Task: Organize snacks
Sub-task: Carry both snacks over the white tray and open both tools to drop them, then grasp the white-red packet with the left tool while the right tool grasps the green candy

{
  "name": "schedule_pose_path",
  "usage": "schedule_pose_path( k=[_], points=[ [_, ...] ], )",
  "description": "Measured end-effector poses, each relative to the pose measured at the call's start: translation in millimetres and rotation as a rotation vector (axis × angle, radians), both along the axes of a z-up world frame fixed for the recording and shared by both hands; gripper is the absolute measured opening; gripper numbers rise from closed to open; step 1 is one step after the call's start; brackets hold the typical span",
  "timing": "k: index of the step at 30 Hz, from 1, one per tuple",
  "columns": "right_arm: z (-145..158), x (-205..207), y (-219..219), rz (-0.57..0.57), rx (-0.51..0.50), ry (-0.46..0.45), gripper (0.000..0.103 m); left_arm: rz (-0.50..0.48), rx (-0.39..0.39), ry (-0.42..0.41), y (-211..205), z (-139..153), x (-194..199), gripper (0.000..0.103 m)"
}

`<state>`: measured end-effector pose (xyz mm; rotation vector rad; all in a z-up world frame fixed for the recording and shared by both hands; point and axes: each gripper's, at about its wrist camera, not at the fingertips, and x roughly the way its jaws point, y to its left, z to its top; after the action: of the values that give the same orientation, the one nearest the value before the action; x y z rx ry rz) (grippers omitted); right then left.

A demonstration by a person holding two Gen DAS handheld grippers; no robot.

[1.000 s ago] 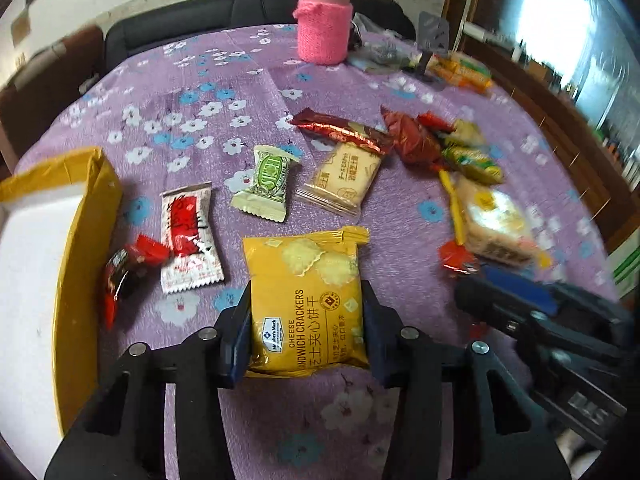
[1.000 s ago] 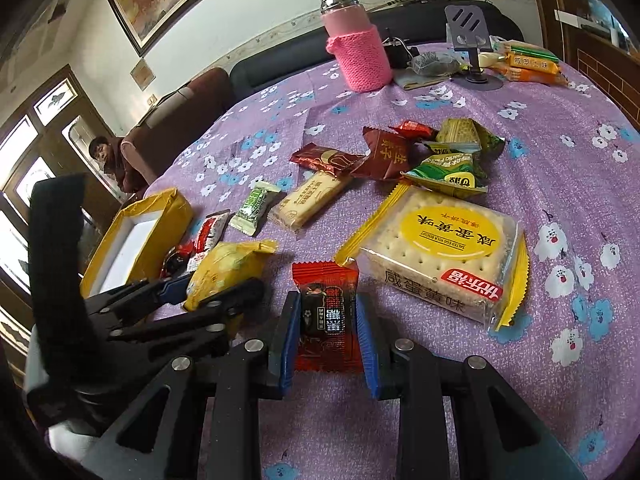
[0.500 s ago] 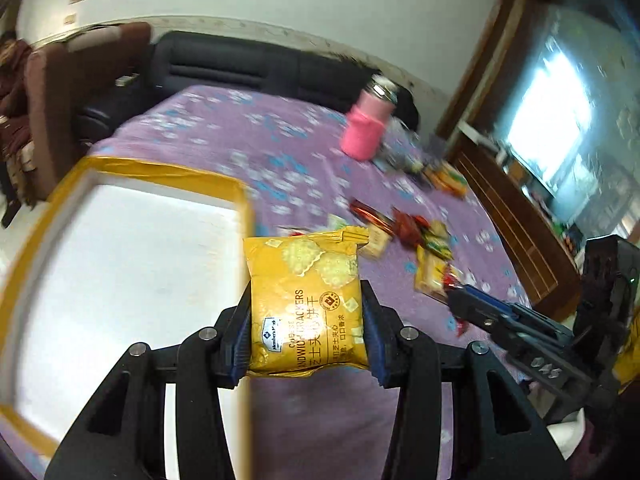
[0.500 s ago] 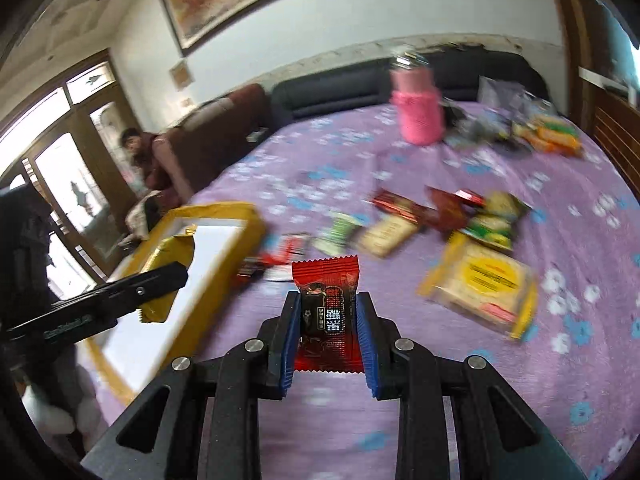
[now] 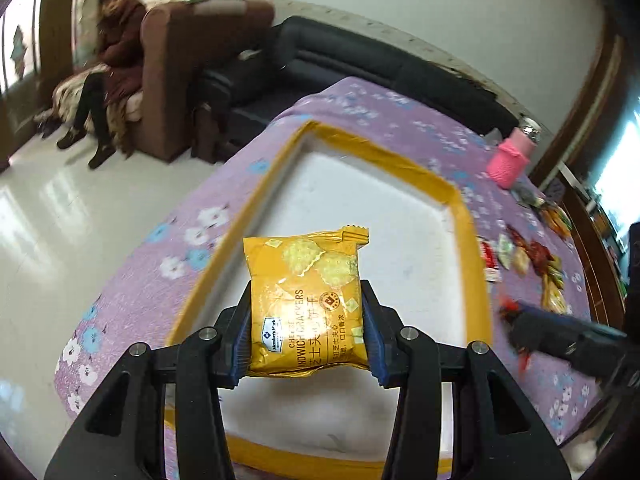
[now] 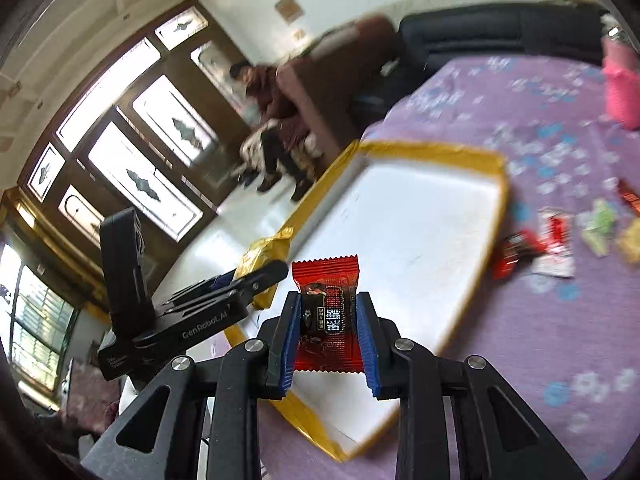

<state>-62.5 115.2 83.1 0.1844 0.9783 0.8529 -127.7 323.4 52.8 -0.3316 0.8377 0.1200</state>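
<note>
The left gripper [image 5: 306, 320] squeezes a shiny, crinkly yellow cracker pack [image 5: 306, 300] and the right gripper [image 6: 328, 332] a small red candy wrapper [image 6: 326, 312], both over the flat white, yellow-rimmed box [image 5: 460, 208].

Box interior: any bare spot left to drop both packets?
The yellow-rimmed box shows its whole white floor bare between the rims. The left gripper holds the cracker packet over its near half. It is crowded beyond the right rim, where loose snacks cluster.

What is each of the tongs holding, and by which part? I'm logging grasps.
Left tongs: yellow cracker packet, pinched across its lower side edges. Right tongs: red candy wrapper, pinched across its middle sides.
</note>
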Motion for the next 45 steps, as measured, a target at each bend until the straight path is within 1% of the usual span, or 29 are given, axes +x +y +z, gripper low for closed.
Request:
schedule_pose_path(
  k=[4, 8, 9, 10, 11, 13, 14, 15, 16, 19, 20, 21, 25, 28, 31, 34, 37, 40, 42, 44, 45],
  points=[
    [-31, 8, 30, 0.017, -0.077, 0.042, 0.027, 0.0, -0.005, 0.03, 2, -12, -2, 0.045],
    [-54, 10, 39, 0.015, -0.131, 0.053, 0.027, 0.007, -0.028, 0.043, 5, -16, 0, 0.046],
    [-57, 9, 41, 0.014, -0.141, 0.049, 0.028, 0.011, -0.033, 0.042, 6, -15, 0, 0.048],
    [-59, 9, 43, 0.013, -0.149, 0.043, 0.03, 0.018, -0.039, 0.039, 7, -14, -1, 0.05],
    [-60, 9, 44, 0.01, -0.153, 0.041, 0.03, 0.024, -0.043, 0.035, 8, -11, -2, 0.053],
    [-58, 10, 40, 0.0, -0.137, 0.047, 0.033, 0.04, -0.042, 0.022, 9, -5, -7, 0.054],
    [-55, 10, 37, 0.0, -0.125, 0.05, 0.035, 0.046, -0.042, 0.014, 8, -1, -9, 0.055],
    [-50, 9, 32, -0.002, -0.113, 0.046, 0.041, 0.056, -0.042, -0.001, 7, 5, -13, 0.058],
    [-45, 9, 25, -0.01, -0.102, 0.033, 0.044, 0.061, -0.041, -0.014, 6, 10, -16, 0.059],
    [-29, 2, -3, -0.039, -0.059, 0.004, 0.046, 0.05, -0.035, -0.067, -6, 28, -26, 0.065],
    [-25, 0, -14, -0.052, -0.046, -0.004, 0.048, 0.036, -0.031, -0.086, -13, 34, -28, 0.072],
    [-21, 1, -28, -0.073, -0.037, -0.014, 0.052, 0.015, -0.028, -0.103, -22, 39, -29, 0.077],
    [-20, 14, -96, -0.205, -0.052, -0.038, 0.053, -0.098, -0.036, -0.113, -61, 46, -20, 0.077],
    [-28, 39, -146, -0.339, -0.074, -0.017, 0.055, -0.175, -0.057, -0.089, -95, 40, -4, 0.077],
    [-34, 62, -176, -0.418, -0.122, -0.033, 0.055, -0.241, -0.064, -0.058, -126, 32, 12, 0.077],
    [-41, 82, -184, -0.449, -0.165, -0.044, 0.054, -0.293, -0.058, -0.035, -148, 26, 25, 0.077],
    [-44, 104, -176, -0.453, -0.187, -0.04, 0.053, -0.318, -0.05, -0.022, -163, 23, 34, 0.077],
    [-54, 130, -164, -0.45, -0.218, -0.031, 0.053, -0.34, -0.045, -0.018, -172, 22, 41, 0.076],
    [-64, 142, -156, -0.454, -0.268, -0.013, 0.055, -0.357, -0.028, -0.018, -179, 22, 45, 0.076],
    [-67, 148, -146, -0.452, -0.294, -0.049, 0.054, -0.371, -0.011, -0.019, -183, 21, 49, 0.076],
    [-70, 151, -141, -0.44, -0.312, -0.051, 0.049, -0.375, -0.003, -0.019, -186, 21, 52, 0.076]
  ],
)
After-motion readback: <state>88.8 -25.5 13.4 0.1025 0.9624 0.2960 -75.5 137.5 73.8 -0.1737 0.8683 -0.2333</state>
